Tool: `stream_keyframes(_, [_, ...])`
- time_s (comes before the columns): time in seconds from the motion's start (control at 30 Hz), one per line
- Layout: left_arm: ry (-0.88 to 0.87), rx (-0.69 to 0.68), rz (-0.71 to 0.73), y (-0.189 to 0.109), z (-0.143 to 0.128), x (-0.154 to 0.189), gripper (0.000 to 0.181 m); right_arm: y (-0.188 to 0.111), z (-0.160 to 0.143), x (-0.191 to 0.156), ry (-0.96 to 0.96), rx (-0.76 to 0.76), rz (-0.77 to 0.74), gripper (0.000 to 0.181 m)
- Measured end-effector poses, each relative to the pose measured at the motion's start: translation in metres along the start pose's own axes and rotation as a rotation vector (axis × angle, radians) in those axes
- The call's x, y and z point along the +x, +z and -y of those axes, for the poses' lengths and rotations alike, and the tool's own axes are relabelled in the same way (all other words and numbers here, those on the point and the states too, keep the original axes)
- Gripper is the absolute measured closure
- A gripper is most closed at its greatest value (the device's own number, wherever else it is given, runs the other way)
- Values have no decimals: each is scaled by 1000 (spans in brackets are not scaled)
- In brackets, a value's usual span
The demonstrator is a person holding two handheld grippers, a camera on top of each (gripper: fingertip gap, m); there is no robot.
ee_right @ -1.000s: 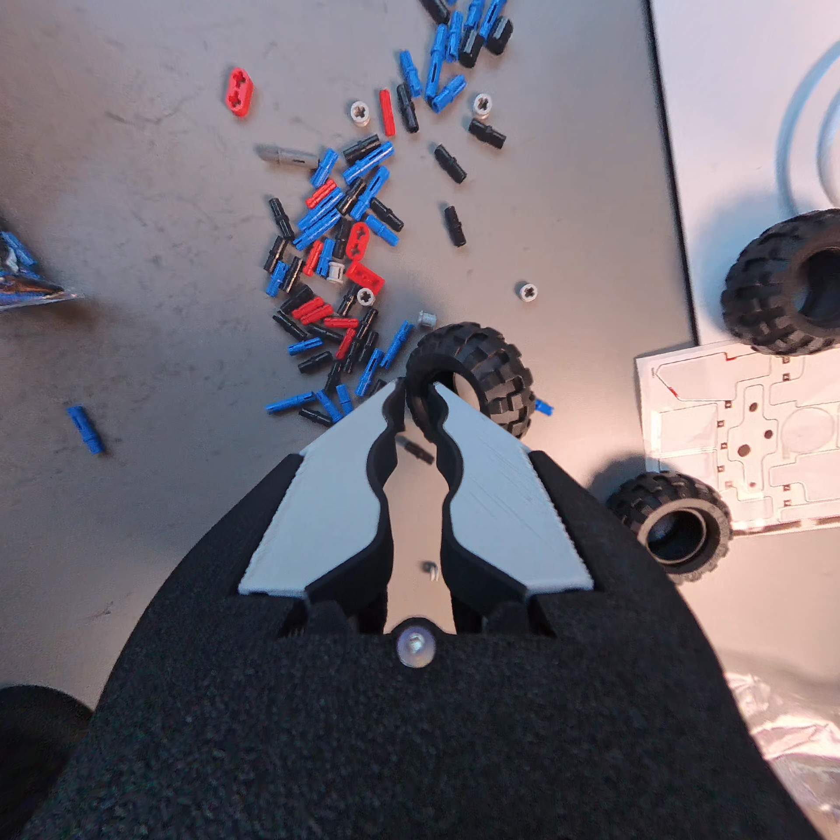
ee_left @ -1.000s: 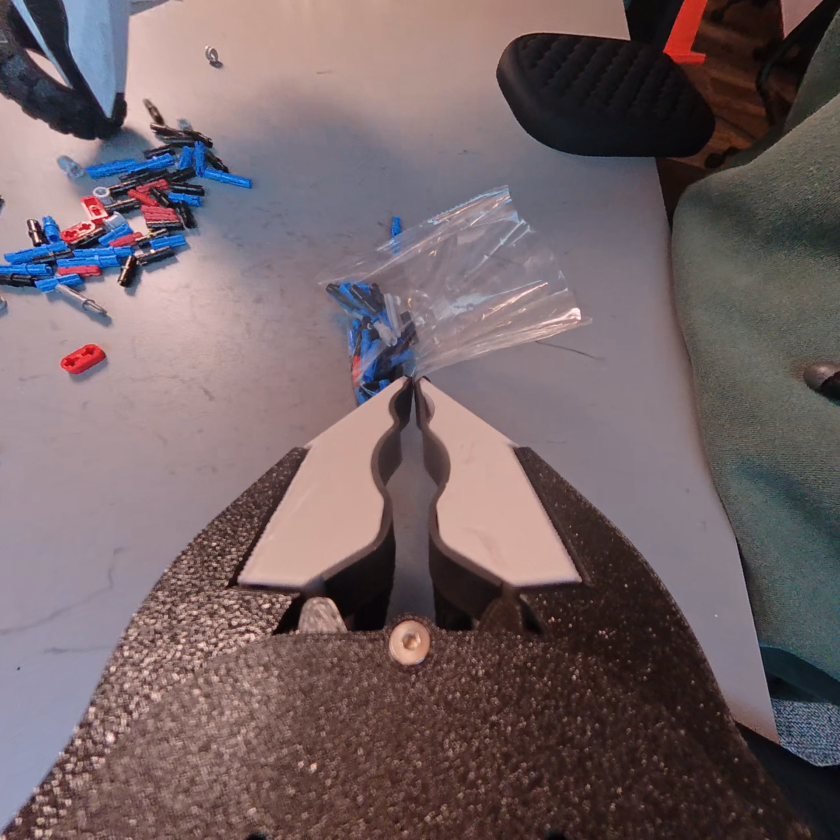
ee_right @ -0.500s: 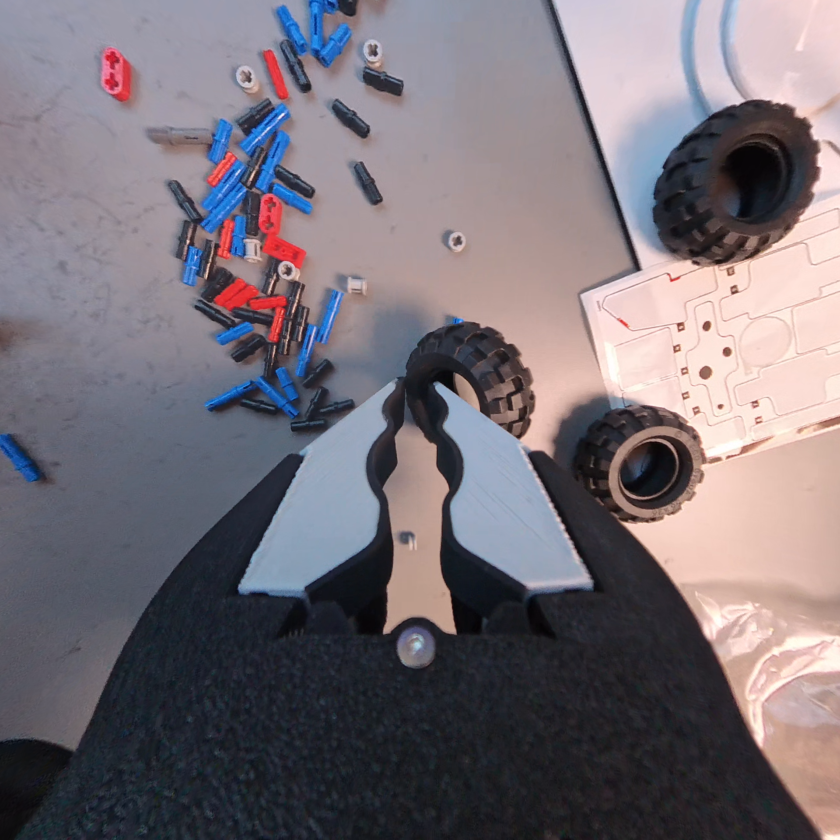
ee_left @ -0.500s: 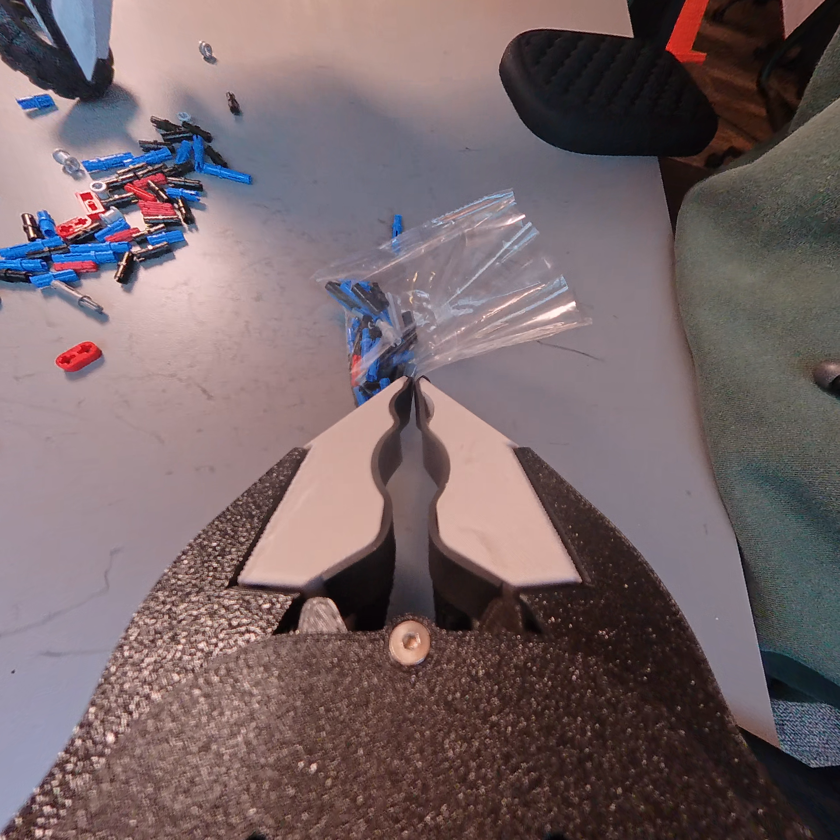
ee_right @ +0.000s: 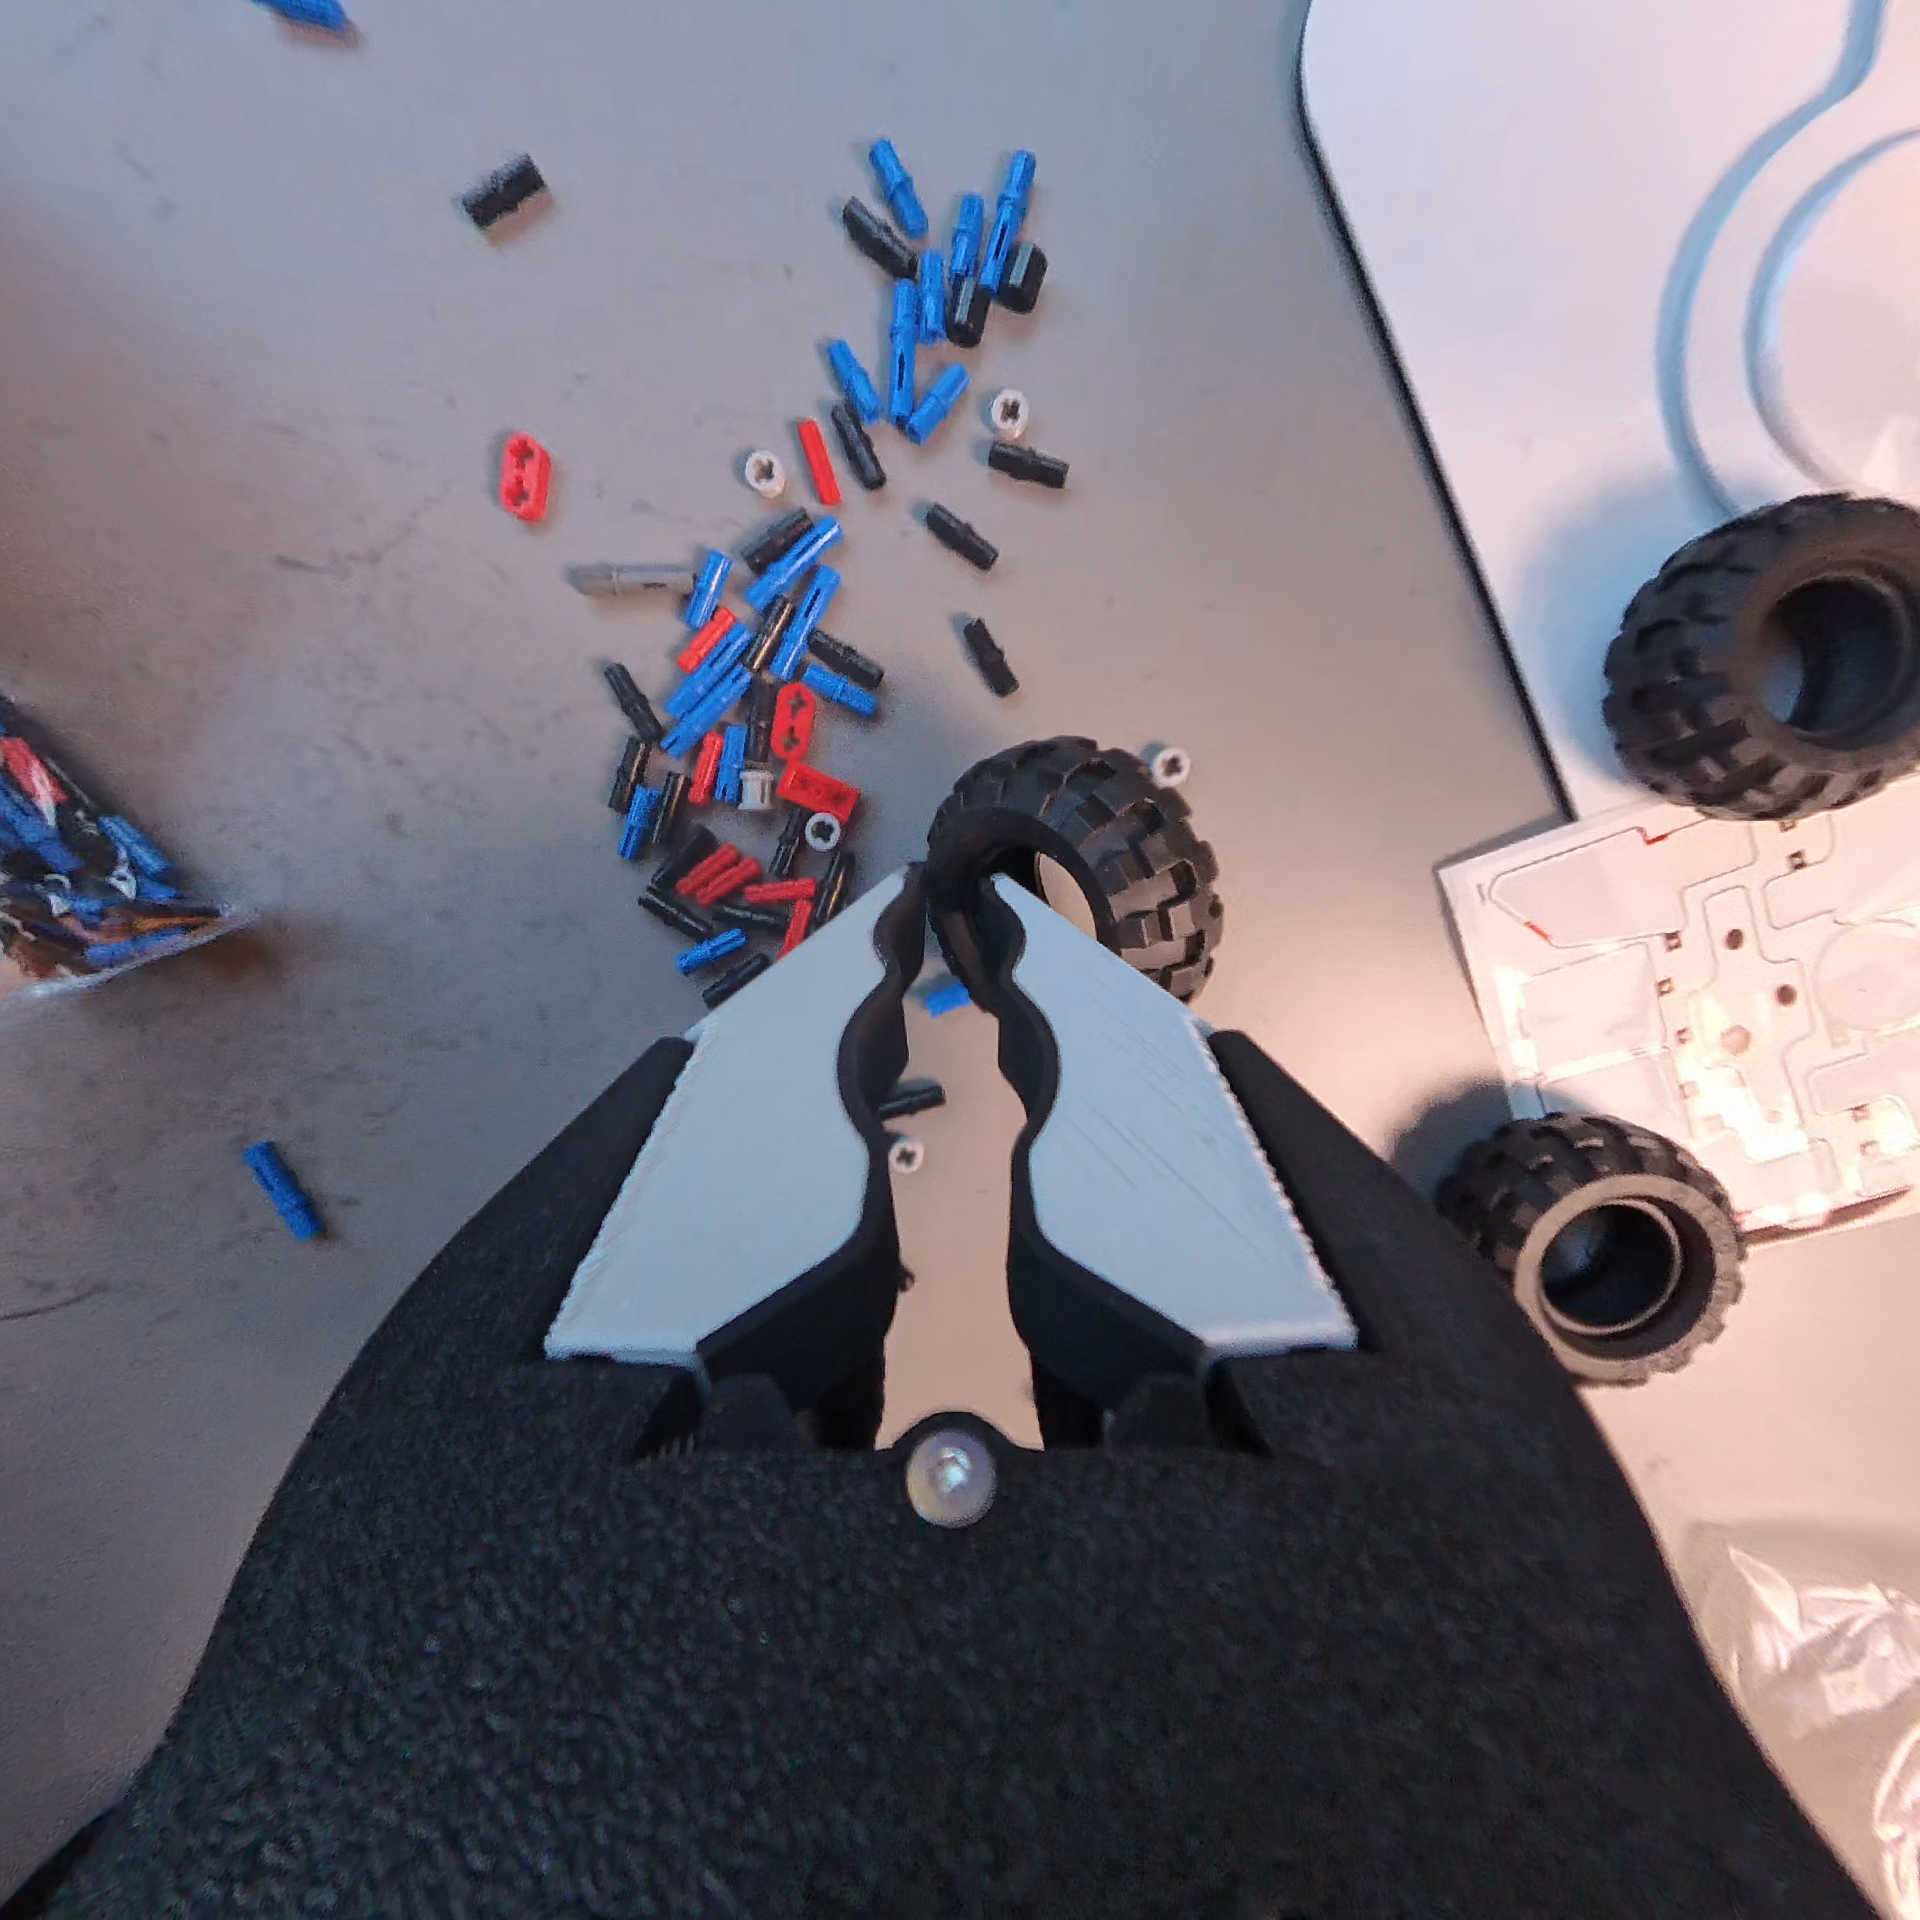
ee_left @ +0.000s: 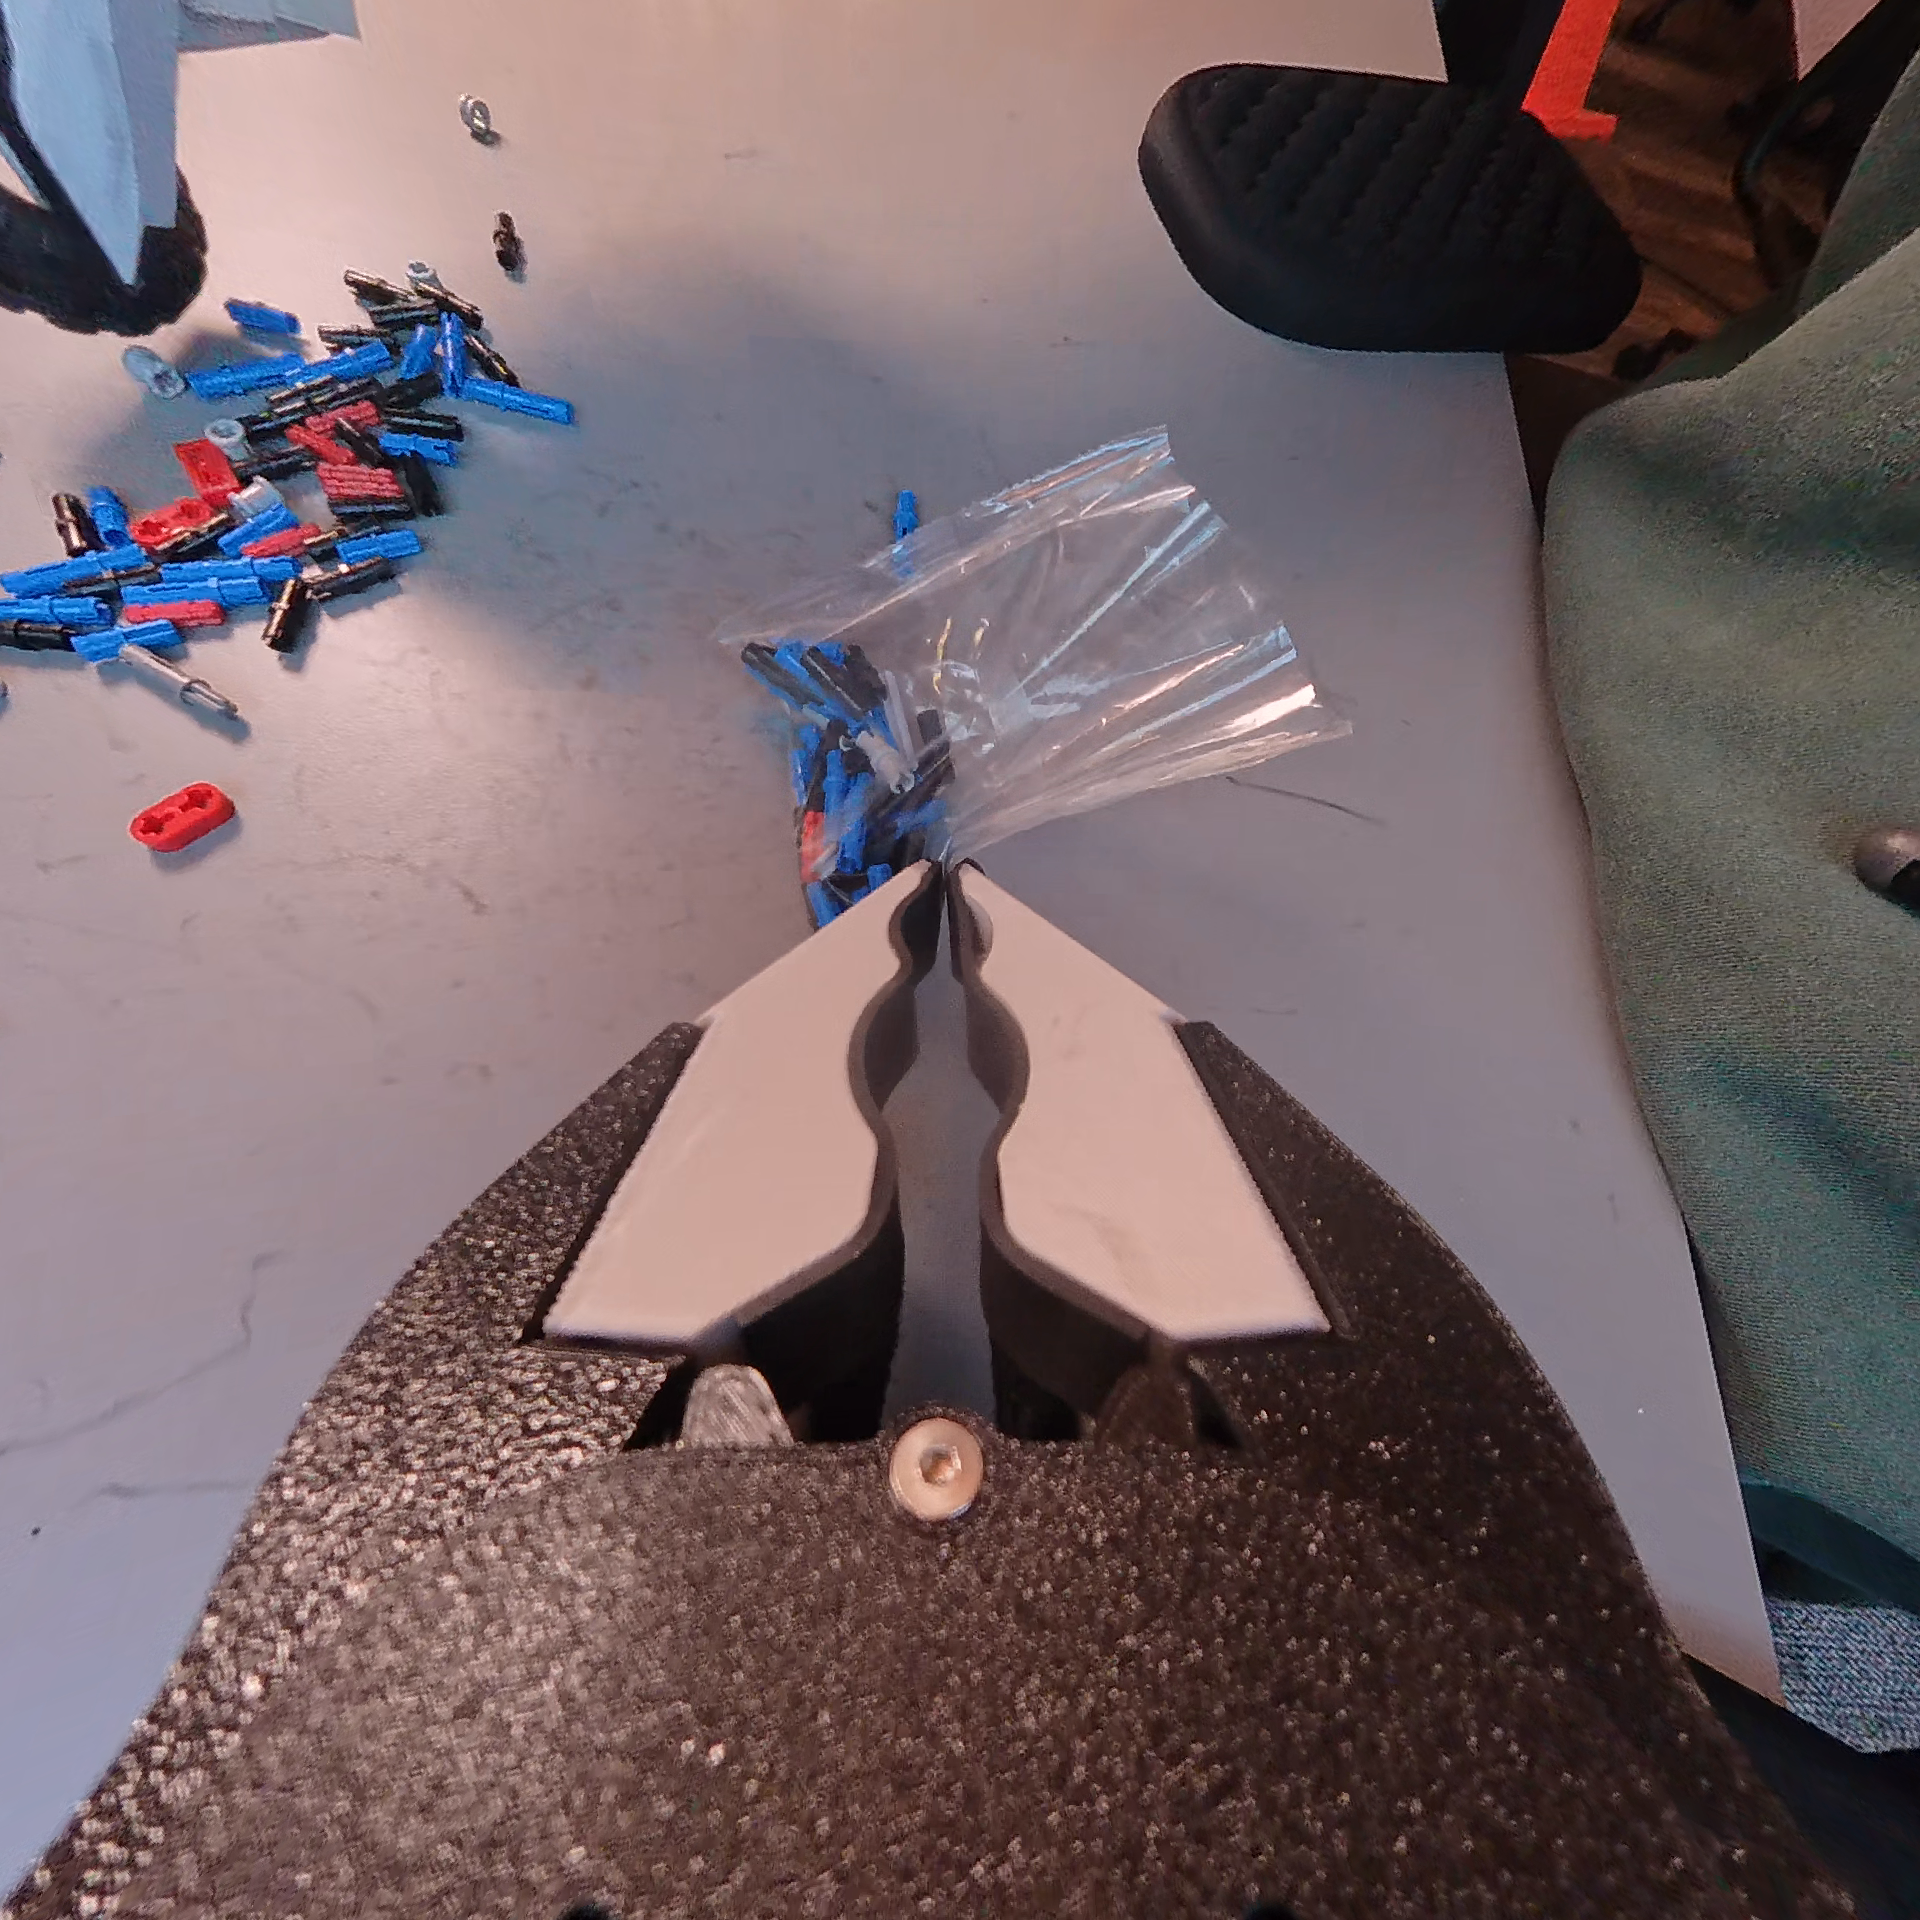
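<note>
Left wrist view: little has changed over the last second. The left gripper (ee_left: 948, 883) is still closed tight on the gathered neck of the bag (ee_left: 1081, 665), at the same spot. The bag's load of blue and black pins sags at 11 o'clock from the fingertips, and its empty clear end fans out toward 1 o'clock. The loose pile of pins (ee_left: 260, 499) at 10 o'clock has slid only slightly in the frame, so this gripper has hardly moved. It points forward and down at a shallow slant over the grey counter (ee_left: 468, 1039). A red link (ee_left: 179, 828) lies alone at 9 o'clock, a black armrest (ee_left: 1382, 208) sits at 1 o'clock, and green cloth (ee_left: 1745, 831) lies at 3 o'clock off the counter's edge. The right gripper (ee_left: 94, 135) has come back into the 11 o'clock corner.

Right wrist view: here the background has swung. Half a second ago the pile sat off at 10 o'clock; now the pile (ee_right: 758, 707) lies at 12 o'clock again, and the bag (ee_right: 83, 883) shows at 9 o'clock. The tyre (ee_right: 1132, 862) has kept its place at the fingertips throughout, so it travels with the right gripper (ee_right: 956, 883), which is clamped on the tyre's wall with one finger inside the hole and one outside. This gripper looks almost straight down on the counter. A big tyre (ee_right: 1766, 655) lies at 2 o'clock on a white mat (ee_right: 1507, 260), a part sheet (ee_right: 1714, 987) lies at 3 o'clock, and a small tyre (ee_right: 1600, 1247) lies at 4 o'clock.
</note>
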State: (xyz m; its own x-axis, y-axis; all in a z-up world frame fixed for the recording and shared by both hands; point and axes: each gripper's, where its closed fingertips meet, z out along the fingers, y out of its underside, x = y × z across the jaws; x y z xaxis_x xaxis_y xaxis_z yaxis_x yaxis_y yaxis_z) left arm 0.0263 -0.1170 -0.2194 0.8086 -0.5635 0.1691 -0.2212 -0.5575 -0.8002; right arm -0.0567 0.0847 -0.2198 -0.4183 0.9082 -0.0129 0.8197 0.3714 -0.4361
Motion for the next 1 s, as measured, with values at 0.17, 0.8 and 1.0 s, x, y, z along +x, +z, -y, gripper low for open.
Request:
stream_keyframes(0.17, [3,1,4,0,0,0,181,6,25,48,-17,57,-154,172])
stream_keyframes(0.8, [-6,6,12,-1,1,-2,181,45,121,9,-413,131,-52,172])
stream_keyframes(1.0, [-6,11,9,-2,1,-2,181,66,120,-12,-591,-24,90,172])
